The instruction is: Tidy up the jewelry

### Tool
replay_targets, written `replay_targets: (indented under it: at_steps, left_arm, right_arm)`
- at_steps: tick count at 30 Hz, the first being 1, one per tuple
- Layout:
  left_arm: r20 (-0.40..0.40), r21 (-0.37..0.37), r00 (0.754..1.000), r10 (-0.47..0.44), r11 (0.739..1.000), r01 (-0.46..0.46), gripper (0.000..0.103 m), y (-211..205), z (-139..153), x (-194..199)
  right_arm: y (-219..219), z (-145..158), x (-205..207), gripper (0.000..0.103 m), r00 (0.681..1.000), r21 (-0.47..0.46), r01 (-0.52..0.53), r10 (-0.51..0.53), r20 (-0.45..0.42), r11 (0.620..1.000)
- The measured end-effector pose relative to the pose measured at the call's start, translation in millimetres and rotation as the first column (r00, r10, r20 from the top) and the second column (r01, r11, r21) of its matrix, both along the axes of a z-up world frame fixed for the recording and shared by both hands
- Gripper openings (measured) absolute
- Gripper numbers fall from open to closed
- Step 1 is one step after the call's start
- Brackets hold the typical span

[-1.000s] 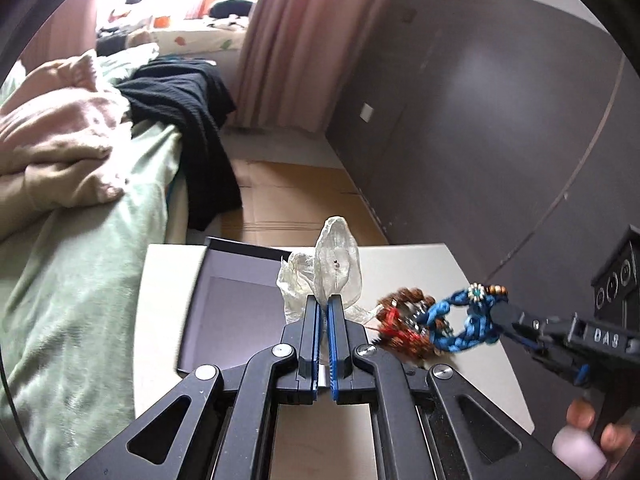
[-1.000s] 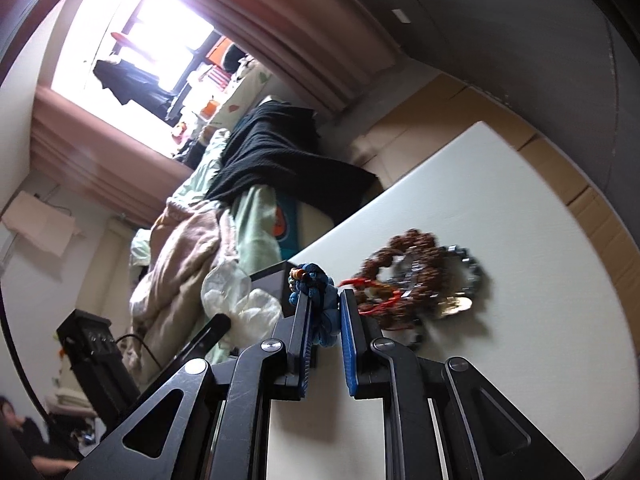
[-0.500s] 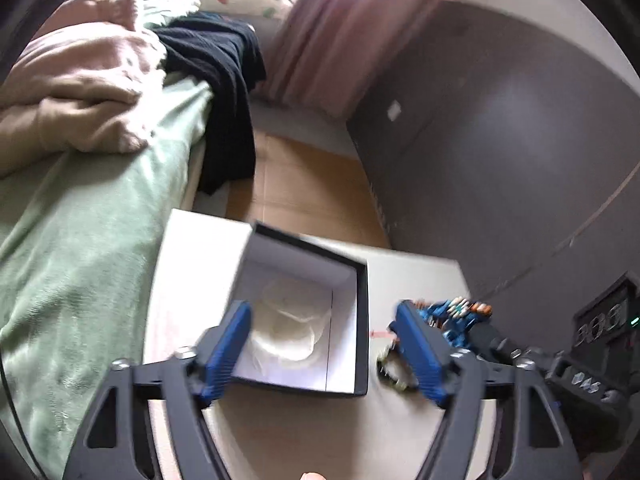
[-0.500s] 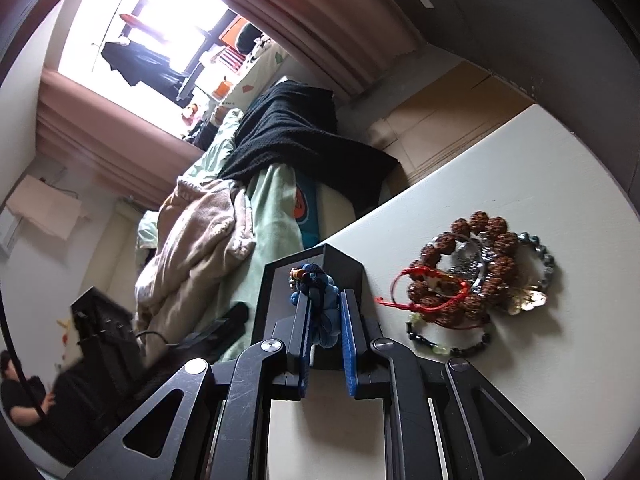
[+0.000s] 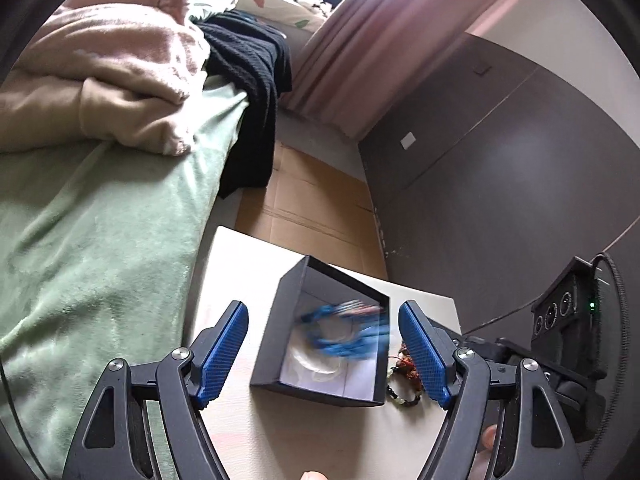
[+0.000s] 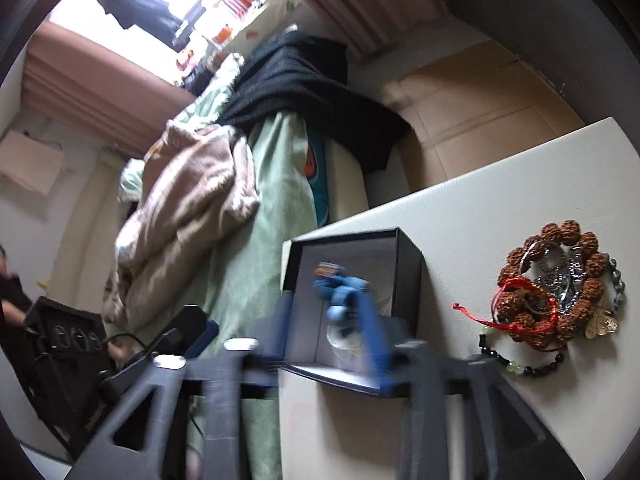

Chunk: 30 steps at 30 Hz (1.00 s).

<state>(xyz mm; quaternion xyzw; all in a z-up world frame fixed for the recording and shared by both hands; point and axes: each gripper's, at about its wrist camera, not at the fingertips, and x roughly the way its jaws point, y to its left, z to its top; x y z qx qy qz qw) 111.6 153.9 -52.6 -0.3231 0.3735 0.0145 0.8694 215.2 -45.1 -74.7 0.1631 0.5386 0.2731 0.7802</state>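
Observation:
A black box point(image 5: 276, 332) with a white inside stands open on the white table point(image 5: 320, 440). A clear plastic bag point(image 5: 316, 366) lies in it. A blue braided bracelet point(image 5: 344, 336), blurred, hangs loose over the box's opening. My left gripper point(image 5: 324, 354) is open, its fingers on either side of the box and touching nothing. In the right wrist view my right gripper point(image 6: 328, 324) is blurred above the box point(image 6: 408, 280). Its jaws are opening, with the blue bracelet point(image 6: 340, 288) between them, free of the pads. A pile of bracelets point(image 6: 560, 288) lies on the table to the right.
A bed with a green blanket point(image 5: 80, 260), pink bedding and a black garment runs along the table's left side. Cardboard point(image 5: 312, 208) covers the floor behind the table, by a dark wall. The pile of bracelets point(image 5: 404, 372) lies right of the box. A person's fingers point(image 5: 488, 436) show low down.
My left gripper let the plastic bag go into the box and spread wide. The right gripper carried the blue bracelet from the pile to above the box, and its jaws have parted.

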Motion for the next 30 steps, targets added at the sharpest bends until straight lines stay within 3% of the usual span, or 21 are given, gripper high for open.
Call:
replay_targets:
  at_steps: [1,3,15,22,30]
  left_arm:
    - [-0.007,-0.002,1.0,0.003,1.0,-0.003,0.078,1.6,-1.0,0.2]
    - [-0.011,-0.003,1.0,0.002,1.0,-0.002,0.078,1.9,-1.2,0.1]
    - [-0.007,0.034,0.998,-0.056,0.998,0.056,0.078,-24.2,3.6,6.6]
    - [-0.068,0.088,0.989,-0.133,0.986,0.139,0.078,-62.3,-0.9,24.1]
    - [-0.16,0.143,0.955,-0.249,0.952,0.272,0.078,-113.5,-6.2,41.8]
  right_arm:
    - [-2.9,-0.5,-1.2,0.077,1.0,-0.068,0.024,-0.024,-0.001,0.997]
    - [-12.6,0.9,-2.9,0.077,0.998,-0.162,0.062,-0.063,0.002,0.985]
    - [-75.0,4.2,3.1,0.077,0.987,-0.345,0.156,-0.163,0.008,0.926]
    - [-119.0,-7.4,7.0,0.077,0.973,-0.389,0.207,-0.229,-0.01,0.898]
    - [-163.4,-23.0,6.3,0.077,0.961,-0.392,0.232,-0.273,-0.051,0.89]
